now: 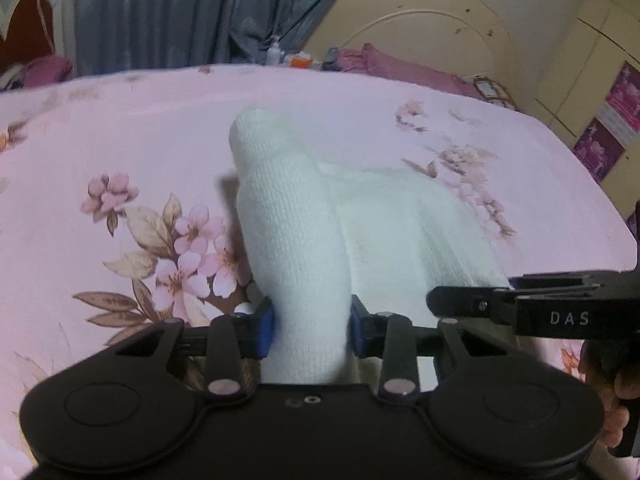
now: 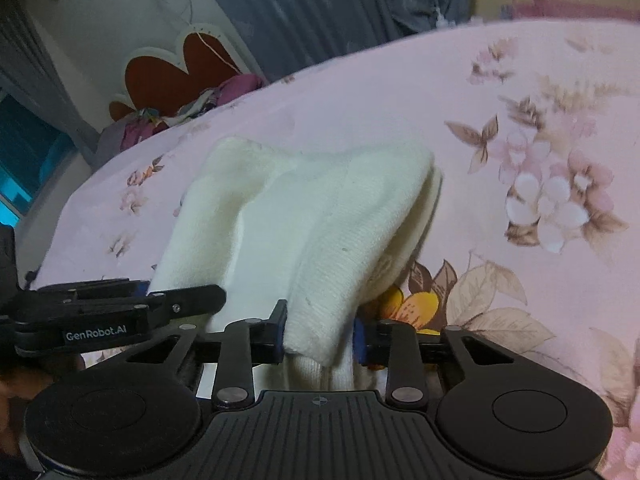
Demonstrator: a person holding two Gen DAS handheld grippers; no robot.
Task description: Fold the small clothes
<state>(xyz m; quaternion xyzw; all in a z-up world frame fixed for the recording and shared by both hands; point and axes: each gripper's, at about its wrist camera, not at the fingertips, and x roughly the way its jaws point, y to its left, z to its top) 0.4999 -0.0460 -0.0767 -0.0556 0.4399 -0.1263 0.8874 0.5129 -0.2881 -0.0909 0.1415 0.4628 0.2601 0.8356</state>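
A small white knitted garment (image 1: 304, 220), like a sock, lies on the pink floral bedsheet (image 1: 120, 140). My left gripper (image 1: 312, 326) is shut on one end of it, the cloth bunched between the blue pads (image 1: 265, 330). My right gripper (image 2: 320, 336) is shut on another end of the same white garment (image 2: 320, 216), which rises in folds in front of it. In the left wrist view the right gripper (image 1: 520, 304) comes in from the right beside the cloth. In the right wrist view the left gripper (image 2: 120, 312) comes in from the left.
A cream headboard (image 1: 420, 28) and pink pillows (image 1: 400, 64) stand at the far end of the bed. Grey-blue curtains (image 1: 180, 12) hang behind. Small bottles (image 1: 276, 54) sit at the bed's far edge. A red heart-shaped chair back (image 2: 180, 76) with piled clothes is at the left.
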